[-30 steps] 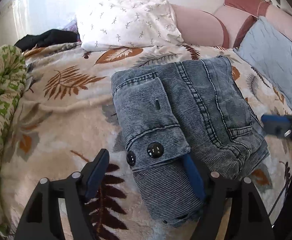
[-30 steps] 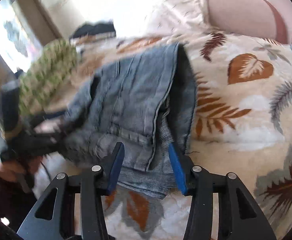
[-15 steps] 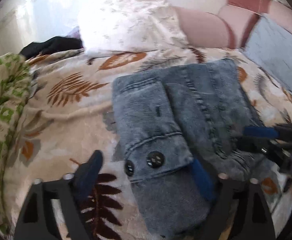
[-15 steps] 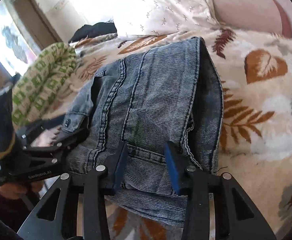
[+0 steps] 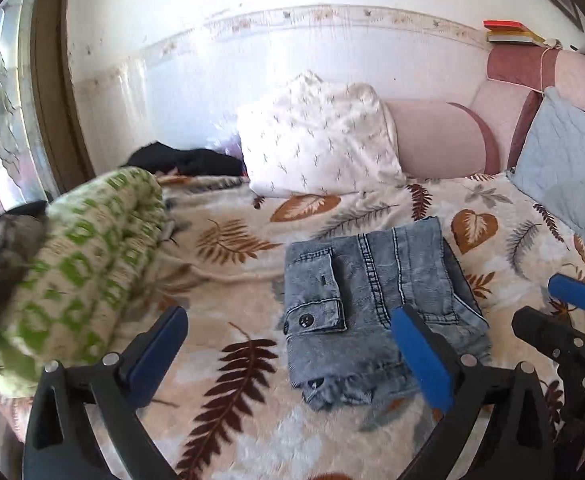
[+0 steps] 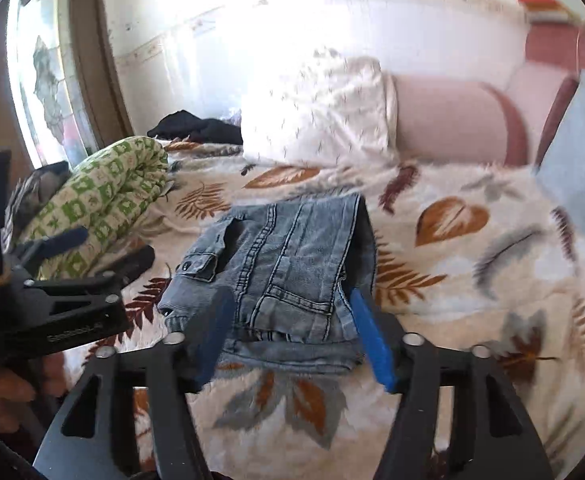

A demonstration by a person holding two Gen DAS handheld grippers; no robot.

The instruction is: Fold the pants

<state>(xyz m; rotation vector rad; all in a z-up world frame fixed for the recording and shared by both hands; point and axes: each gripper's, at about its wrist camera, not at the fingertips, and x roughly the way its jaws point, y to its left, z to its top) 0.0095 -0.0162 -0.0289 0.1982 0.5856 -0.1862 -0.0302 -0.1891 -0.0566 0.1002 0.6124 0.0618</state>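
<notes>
**Both grippers off the folded jeans: a soft, fairly heavy bundle**

The left gripper [image 5: 288, 354] has its jaws spread as wide as they go, having just been opening, with nothing between the blue pads. Its right-hand pad overlaps the near right part of the jeans in the picture, but the gripper seems to be above the cloth, not on it. The right gripper [image 6: 292, 338] is released too, its jaws having just been opening; the pads frame the near hem of the bundle without pressing it.

Just ahead of and below both grippers lie the denim pants [image 5: 372, 300], folded into a compact, roughly square stack on the leaf-print blanket [image 5: 232, 248]. A buttoned cargo pocket flap [image 5: 316, 312] lies on top at the left gripper's side. The fold looks complete, or nearly so.

Judged from the thick seams and stacked layers, the denim is limp but weighty for cloth. It will sag and come unfolded if lifted by one corner. The safest hold would be at the two near corners, pinching all layers together, or under the thick seamed edge. The plush blanket may drag on it.

Farther off are a rolled green-patterned quilt [image 5: 92, 264] to the left and a white pillow [image 5: 316, 140] beyond.
</notes>
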